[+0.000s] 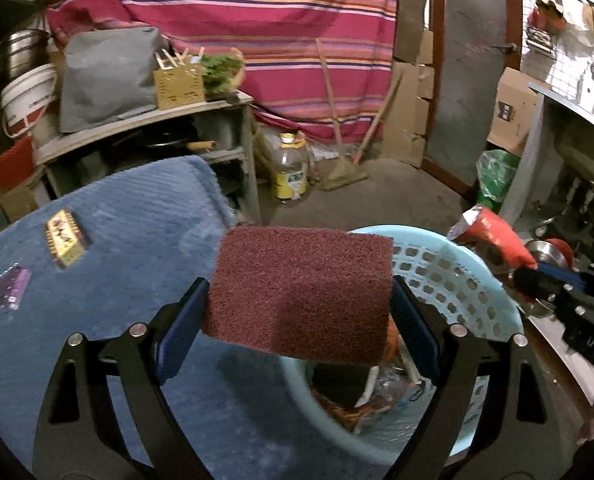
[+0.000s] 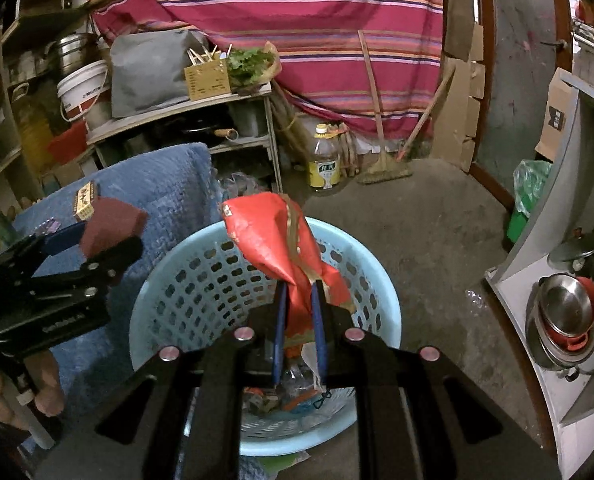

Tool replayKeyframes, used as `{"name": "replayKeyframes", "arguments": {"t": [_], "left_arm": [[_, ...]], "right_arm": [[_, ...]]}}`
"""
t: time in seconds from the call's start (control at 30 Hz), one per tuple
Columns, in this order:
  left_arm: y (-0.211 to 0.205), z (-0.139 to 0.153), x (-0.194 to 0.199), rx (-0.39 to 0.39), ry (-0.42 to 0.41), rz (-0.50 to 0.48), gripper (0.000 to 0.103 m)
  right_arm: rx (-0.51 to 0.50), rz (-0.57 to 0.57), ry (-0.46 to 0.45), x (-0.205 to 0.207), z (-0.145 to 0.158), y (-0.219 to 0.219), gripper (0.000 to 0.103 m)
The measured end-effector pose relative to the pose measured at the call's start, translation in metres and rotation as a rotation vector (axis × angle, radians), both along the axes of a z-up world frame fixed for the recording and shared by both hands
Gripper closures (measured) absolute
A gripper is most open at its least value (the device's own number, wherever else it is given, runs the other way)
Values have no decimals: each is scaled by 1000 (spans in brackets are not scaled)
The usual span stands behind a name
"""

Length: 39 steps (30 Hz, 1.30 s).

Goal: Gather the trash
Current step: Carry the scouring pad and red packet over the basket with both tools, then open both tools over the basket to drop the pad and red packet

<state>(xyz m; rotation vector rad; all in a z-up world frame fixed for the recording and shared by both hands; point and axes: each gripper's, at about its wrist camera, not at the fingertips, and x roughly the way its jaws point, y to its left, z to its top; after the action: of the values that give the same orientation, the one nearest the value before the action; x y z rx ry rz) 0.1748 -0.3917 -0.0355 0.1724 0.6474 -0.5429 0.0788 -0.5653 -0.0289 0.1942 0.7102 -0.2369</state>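
Overhanging basket rim [image 1: 437, 248]: maroon pad [image 1: 301, 296]

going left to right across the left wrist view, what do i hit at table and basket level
purple foil wrapper → gold and red snack packet → dark red scouring pad → light blue perforated plastic basket → red crumpled wrapper

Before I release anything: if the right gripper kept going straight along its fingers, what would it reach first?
Probably the light blue basket, its perforated far wall or the trash inside; the right gripper, clamping the red wrapper, points down into it. Depth is uncertain.
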Motion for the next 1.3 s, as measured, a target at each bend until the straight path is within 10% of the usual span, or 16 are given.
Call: {"name": "replayKeyframes", "arguments": {"t": [0.3, 0.83, 0.93, 1.3], "left_arm": [[4, 9, 9, -72, 46, -31, 6], [99, 38, -2, -10, -116, 165, 6], [125, 44, -7, -8, -129, 196, 6], [226, 55, -46, -25, -163, 289, 5]], "right_arm": [[30, -7, 6, 3, -8, -2, 90], [17, 23, 22, 30, -21, 29, 84], [-1, -3, 35, 38, -22, 32, 46], [-31, -91, -40, 3, 2, 67, 11]]}}
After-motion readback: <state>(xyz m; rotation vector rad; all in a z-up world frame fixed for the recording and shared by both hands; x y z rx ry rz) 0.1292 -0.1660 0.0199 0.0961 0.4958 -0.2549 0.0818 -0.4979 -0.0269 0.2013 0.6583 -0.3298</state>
